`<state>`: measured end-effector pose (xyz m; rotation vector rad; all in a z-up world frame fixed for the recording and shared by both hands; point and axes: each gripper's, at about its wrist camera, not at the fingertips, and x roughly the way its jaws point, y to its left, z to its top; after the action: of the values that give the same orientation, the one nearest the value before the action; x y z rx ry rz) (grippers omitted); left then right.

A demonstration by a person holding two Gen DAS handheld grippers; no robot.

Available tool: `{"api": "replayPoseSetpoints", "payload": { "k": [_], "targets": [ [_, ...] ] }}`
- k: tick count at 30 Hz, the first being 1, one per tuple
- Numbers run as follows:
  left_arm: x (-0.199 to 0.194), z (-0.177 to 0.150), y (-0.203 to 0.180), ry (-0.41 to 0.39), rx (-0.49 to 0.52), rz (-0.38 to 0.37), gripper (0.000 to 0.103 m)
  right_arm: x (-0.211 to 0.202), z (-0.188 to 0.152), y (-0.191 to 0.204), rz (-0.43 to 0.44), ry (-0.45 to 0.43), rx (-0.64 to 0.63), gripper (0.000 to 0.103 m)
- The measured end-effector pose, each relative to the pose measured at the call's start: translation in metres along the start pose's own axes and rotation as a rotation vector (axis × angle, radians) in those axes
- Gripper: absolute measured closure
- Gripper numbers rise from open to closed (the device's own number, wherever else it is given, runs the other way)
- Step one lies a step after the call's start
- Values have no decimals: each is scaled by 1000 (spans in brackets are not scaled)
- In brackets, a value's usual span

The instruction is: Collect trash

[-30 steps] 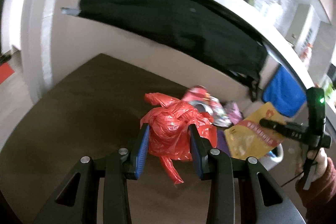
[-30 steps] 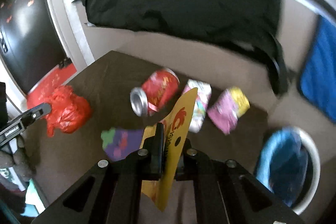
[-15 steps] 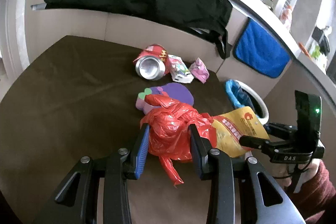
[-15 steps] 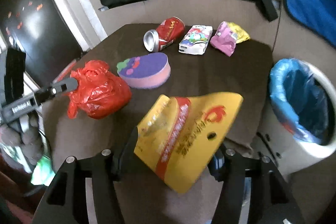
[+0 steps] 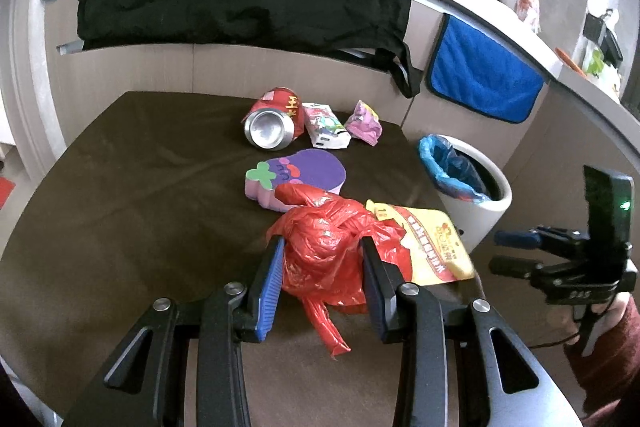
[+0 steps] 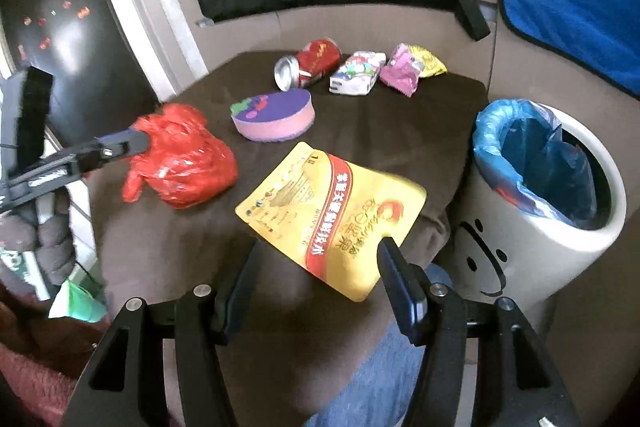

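- I am holding the red plastic bag [image 5: 328,251] clenched between the fingers of my left gripper [image 5: 322,267], just above the near part of the brown table [image 5: 132,187]; it is not yet binned.
- Beyond it, the purple sponge [image 6: 274,117] is lying flat mid-table, untouched.
- At the far edge, the red can [image 6: 310,65] is lying on its side, with the white snack packet [image 6: 356,73] just beside it to the right, then the pink wrapper [image 6: 402,71] and the yellow wrapper [image 6: 430,63] touching it. All four are waiting to be collected.
- The yellow pouch [image 6: 336,215] is lying near the table's right edge, in front of my right gripper [image 6: 318,279], whose jaws are standing wide apart, touching nothing that I can see.
- The white bin [image 6: 532,227] with its blue liner [image 6: 520,147] is standing just right of the table; I cannot make out any trash inside it.
- My judgement: the task is sitting at an early stage, with seven items outstanding and only one in hand.
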<state>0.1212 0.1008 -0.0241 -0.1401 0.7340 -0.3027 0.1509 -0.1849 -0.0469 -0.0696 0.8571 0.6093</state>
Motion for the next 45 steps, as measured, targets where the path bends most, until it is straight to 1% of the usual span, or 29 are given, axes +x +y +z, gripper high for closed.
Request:
{"api": "replayPoseSetpoints", "payload": {
  "k": [2,5,9,12,16,18,20,21,23,27,29,31,32,34,38,39,45],
  "targets": [
    [3,0,-4,-3,20,12,65,-4,0,-6,-8,-17,11,46],
    [7,-2,-6,1,33,16,65,3,9,-13,-9,-23,2,46],
    [15,-3,-4,17,26,25,65,31,30,-25,20,-8,-12,46],
    [19,-4,-1,26,16,34,65,63,44,-35,37,30,2,46],
    [23,-2,5,31,5,46,65,92,52,-44,69,61,37,46],
    [24,-3,7,31,2,51,65,100,51,-47,83,76,55,46],
    [25,-2,11,29,-5,55,65,100,49,-45,87,70,69,45],
    [25,-2,12,29,-7,56,65,99,46,-42,110,79,76,45],
    [24,0,17,22,-20,60,65,96,41,-36,128,89,80,44],
    [18,5,29,-6,-51,75,65,91,27,-4,119,129,10,36],
    [14,8,36,-20,-68,88,65,92,23,14,99,151,-46,33],
    [8,10,43,-34,-82,104,65,94,19,32,57,170,-103,26],
    [6,11,47,-40,-88,110,65,96,18,40,39,179,-129,25],
    [3,11,53,-46,-100,120,65,101,16,53,7,195,-177,17],
    [3,12,63,-45,-122,129,65,110,11,73,-45,208,-258,10],
    [4,12,64,-44,-124,130,65,113,9,76,-53,210,-271,5],
    [7,11,64,-33,-120,122,65,122,12,77,-56,210,-261,3]
  ]
}}
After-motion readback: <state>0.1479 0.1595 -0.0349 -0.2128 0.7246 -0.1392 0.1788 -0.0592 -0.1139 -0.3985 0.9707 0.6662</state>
